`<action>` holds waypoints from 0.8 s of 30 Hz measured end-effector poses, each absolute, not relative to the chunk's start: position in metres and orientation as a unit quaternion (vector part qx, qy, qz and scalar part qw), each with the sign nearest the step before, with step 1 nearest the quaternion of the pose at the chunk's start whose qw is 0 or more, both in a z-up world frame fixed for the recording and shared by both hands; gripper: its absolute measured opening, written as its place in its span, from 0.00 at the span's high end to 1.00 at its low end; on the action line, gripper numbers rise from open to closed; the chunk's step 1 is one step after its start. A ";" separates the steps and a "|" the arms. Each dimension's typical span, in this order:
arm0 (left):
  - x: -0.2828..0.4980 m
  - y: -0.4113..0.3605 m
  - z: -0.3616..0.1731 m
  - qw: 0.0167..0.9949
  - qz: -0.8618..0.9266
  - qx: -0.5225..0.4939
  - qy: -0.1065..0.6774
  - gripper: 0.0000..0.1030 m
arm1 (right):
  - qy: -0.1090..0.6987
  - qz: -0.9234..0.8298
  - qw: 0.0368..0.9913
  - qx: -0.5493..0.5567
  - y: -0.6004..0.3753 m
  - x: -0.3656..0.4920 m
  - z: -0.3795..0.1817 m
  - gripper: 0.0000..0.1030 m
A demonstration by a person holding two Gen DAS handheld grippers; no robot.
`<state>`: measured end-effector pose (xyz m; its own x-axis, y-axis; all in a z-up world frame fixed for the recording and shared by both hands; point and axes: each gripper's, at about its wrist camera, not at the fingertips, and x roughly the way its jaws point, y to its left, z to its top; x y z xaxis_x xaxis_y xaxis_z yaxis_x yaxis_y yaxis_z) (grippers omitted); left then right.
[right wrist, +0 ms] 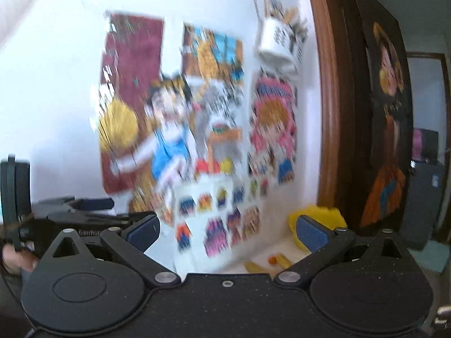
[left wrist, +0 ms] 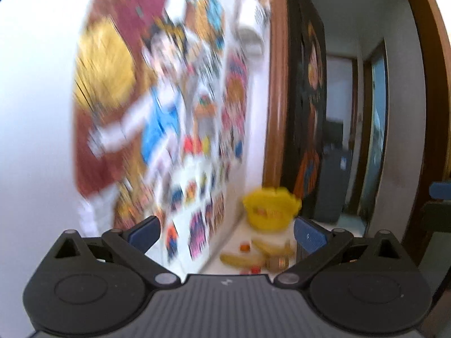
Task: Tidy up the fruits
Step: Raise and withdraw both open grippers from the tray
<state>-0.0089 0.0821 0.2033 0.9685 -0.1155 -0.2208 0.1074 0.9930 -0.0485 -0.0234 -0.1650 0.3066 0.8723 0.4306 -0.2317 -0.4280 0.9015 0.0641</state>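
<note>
Both views are blurred by motion. A yellow basket (left wrist: 269, 209) stands far off on a white surface by the wall. In front of it lie two bananas (left wrist: 242, 259), small red-orange fruits (left wrist: 244, 247) and a brownish item (left wrist: 277, 262). My left gripper (left wrist: 227, 232) is open and empty, held high and well short of the fruit. My right gripper (right wrist: 227, 229) is also open and empty. Past its right finger show the yellow basket (right wrist: 324, 214), banana pieces (right wrist: 253, 266) and a small orange fruit (right wrist: 272, 259). The left gripper (right wrist: 93, 204) shows at the left of the right wrist view.
A white wall covered with colourful posters (left wrist: 157, 112) runs along the left. A brown door frame (left wrist: 277, 84) and a dark door with a painted figure (left wrist: 310, 98) stand to the right, with a hallway (left wrist: 344, 140) beyond. A hand (right wrist: 17, 259) is at the left edge.
</note>
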 end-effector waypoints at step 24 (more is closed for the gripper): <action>0.129 0.044 0.132 0.986 -0.050 -0.005 0.160 0.01 | 0.142 0.105 0.984 -0.035 -0.190 0.179 0.145 0.01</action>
